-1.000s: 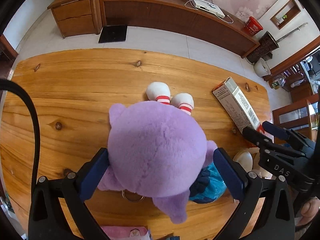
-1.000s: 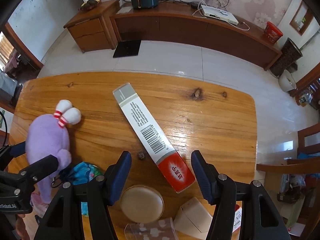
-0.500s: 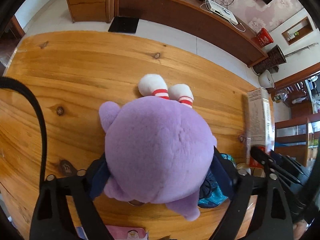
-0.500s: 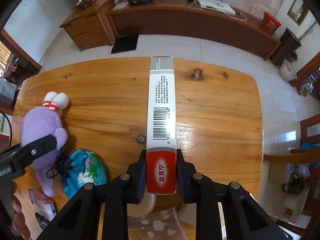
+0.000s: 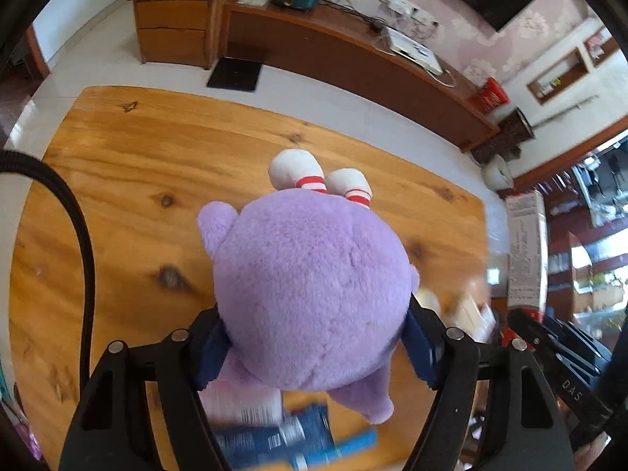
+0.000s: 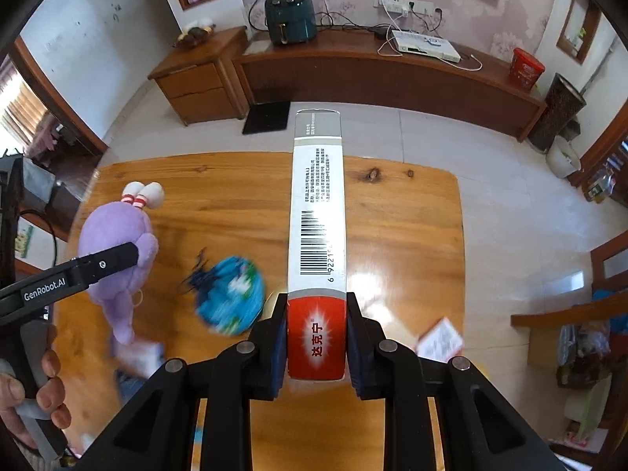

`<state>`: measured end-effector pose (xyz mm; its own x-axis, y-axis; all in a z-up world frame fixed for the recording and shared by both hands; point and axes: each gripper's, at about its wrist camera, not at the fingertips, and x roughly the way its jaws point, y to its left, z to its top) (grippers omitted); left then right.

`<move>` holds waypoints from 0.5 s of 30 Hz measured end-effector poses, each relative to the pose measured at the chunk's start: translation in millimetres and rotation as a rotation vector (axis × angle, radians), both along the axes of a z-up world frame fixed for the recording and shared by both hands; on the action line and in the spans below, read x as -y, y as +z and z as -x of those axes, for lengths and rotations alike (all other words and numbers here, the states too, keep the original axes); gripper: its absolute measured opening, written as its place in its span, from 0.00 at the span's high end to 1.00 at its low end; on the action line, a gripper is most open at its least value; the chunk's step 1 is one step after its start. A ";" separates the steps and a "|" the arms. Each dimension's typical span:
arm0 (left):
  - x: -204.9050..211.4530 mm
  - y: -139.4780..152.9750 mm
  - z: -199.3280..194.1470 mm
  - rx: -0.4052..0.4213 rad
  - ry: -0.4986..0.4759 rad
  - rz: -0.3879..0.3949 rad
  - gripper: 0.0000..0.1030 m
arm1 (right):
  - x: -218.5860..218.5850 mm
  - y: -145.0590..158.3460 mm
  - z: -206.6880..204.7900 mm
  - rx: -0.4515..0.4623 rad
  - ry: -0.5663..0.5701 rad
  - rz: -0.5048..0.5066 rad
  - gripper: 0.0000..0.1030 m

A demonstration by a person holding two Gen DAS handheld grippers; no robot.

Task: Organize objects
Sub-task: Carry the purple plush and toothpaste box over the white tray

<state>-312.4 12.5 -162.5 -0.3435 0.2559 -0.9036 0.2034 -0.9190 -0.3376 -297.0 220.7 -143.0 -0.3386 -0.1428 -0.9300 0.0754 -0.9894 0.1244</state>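
A purple plush toy with white, red-striped feet fills the left wrist view, and my left gripper is shut on its body, holding it above the wooden table. The same plush toy shows at the left of the right wrist view, with one left finger across it. My right gripper is shut on the red end of a long white box with a barcode, which points away from me above the table. The box also appears at the right edge of the left wrist view.
A blue patterned pouch lies on the table between the two grippers. Blurred packets lie below the plush toy near the front edge. A small paper box sits at the right. A person's hand holds the left gripper.
Both grippers have shut, the left on the plush toy and the right on the long box. Both objects have since risen off the table, and the box now points straight ahead.
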 end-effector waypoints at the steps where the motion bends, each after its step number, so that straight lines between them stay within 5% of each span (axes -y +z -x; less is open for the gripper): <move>1: -2.5 10.9 -11.2 -0.006 -0.011 -0.001 0.24 | 1.2 5.8 -7.3 0.001 -0.002 0.010 0.75; 15: -29.5 113.9 -137.1 -0.069 -0.095 0.026 0.24 | 23.5 103.0 -169.2 -0.024 0.104 0.096 0.75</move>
